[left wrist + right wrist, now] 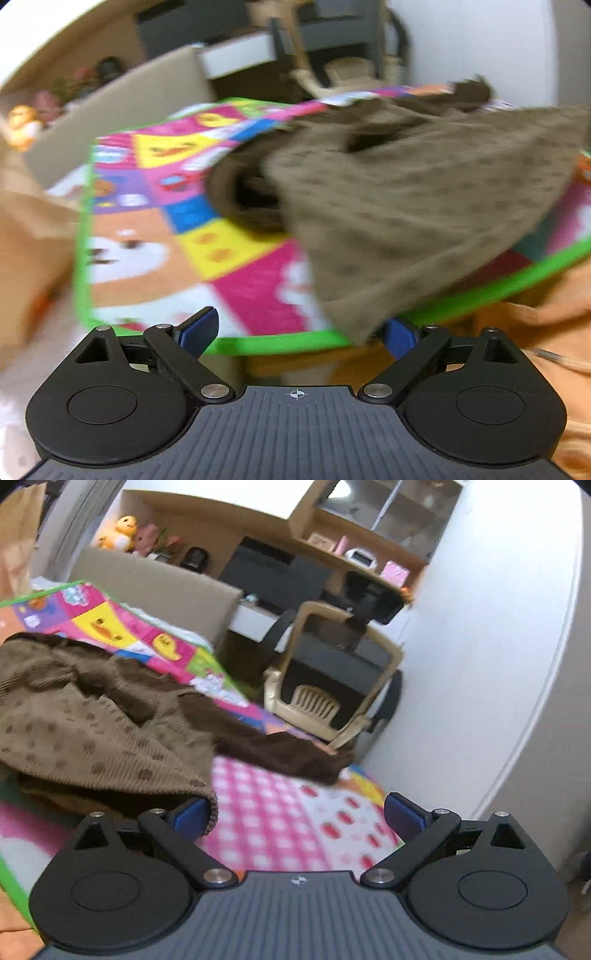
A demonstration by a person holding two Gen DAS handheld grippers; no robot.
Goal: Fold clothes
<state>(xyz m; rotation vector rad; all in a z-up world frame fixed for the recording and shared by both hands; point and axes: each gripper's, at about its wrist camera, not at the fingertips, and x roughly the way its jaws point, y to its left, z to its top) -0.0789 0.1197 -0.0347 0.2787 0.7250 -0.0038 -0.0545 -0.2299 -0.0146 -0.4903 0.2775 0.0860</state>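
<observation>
Hovering at the near edge of the mat, the left gripper and right gripper both have their fingers spread wide, pinching nothing. A brown dotted garment lies crumpled on the mat, its hem brushing one finger of the right gripper. Beyond stand a chair and shelves.

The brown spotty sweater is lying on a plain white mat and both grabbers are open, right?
Not quite. The mat is not plain white: it is a colourful patchwork of pink, yellow and blue squares with cartoon animals and a green edge, as the left wrist view shows. The rest holds: the brown spotty sweater lies on it, and the left gripper and right gripper are both open.
</observation>
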